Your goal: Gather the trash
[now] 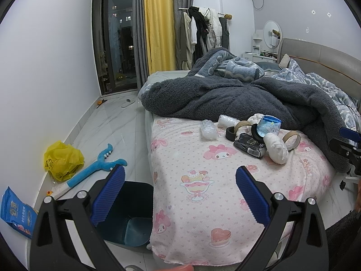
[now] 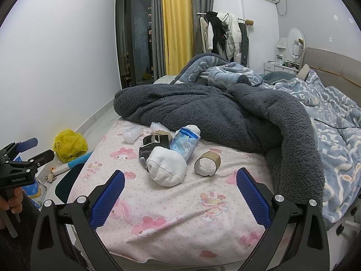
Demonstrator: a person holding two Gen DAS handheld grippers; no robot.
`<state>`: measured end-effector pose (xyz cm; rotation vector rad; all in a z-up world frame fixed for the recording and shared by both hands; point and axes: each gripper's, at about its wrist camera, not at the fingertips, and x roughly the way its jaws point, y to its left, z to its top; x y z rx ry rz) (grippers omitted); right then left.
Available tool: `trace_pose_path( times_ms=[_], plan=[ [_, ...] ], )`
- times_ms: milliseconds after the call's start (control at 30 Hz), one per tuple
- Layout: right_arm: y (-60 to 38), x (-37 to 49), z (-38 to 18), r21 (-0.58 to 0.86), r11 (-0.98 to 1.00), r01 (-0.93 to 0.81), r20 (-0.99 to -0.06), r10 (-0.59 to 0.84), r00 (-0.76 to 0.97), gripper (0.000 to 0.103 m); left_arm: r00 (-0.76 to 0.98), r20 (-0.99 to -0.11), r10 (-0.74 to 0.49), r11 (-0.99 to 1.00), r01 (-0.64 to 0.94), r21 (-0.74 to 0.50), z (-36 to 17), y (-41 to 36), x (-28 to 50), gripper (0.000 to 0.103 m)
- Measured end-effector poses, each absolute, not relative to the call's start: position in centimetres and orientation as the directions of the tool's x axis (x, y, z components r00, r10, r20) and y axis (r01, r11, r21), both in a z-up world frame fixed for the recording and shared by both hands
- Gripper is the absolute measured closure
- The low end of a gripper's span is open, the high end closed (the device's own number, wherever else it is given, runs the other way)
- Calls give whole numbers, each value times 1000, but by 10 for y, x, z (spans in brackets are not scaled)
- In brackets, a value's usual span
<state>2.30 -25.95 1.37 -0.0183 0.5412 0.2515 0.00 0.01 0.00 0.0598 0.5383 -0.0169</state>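
A pile of trash lies on the pink patterned sheet (image 1: 198, 158): a white crumpled wad (image 2: 165, 169), a cardboard tape roll (image 2: 207, 163), a blue cartoon packet (image 2: 186, 144), a black packet (image 1: 249, 145), a black tape roll (image 1: 231, 132) and bubble wrap (image 1: 208, 129). A dark blue bin (image 1: 130, 214) stands on the floor beside the bed, under my left gripper (image 1: 180, 194), which is open and empty. My right gripper (image 2: 180, 194) is open and empty, short of the wad. The left gripper also shows in the right wrist view (image 2: 33, 150).
A dark grey fleece blanket (image 2: 225, 117) is heaped behind the trash. On the floor by the wall lie a yellow plastic bag (image 1: 63, 160), a blue foam toy (image 1: 97, 167) and a blue snack packet (image 1: 17, 212). A balcony door (image 1: 117, 38) is at the far end.
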Motion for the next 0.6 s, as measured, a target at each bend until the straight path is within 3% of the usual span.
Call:
trace_pose_path(
  times_ms=[600],
  plan=[
    [-261,24,14,64,967,-246,-513,243,823,3,857,-516,6,998,25,54,0,0,0,3]
  ],
)
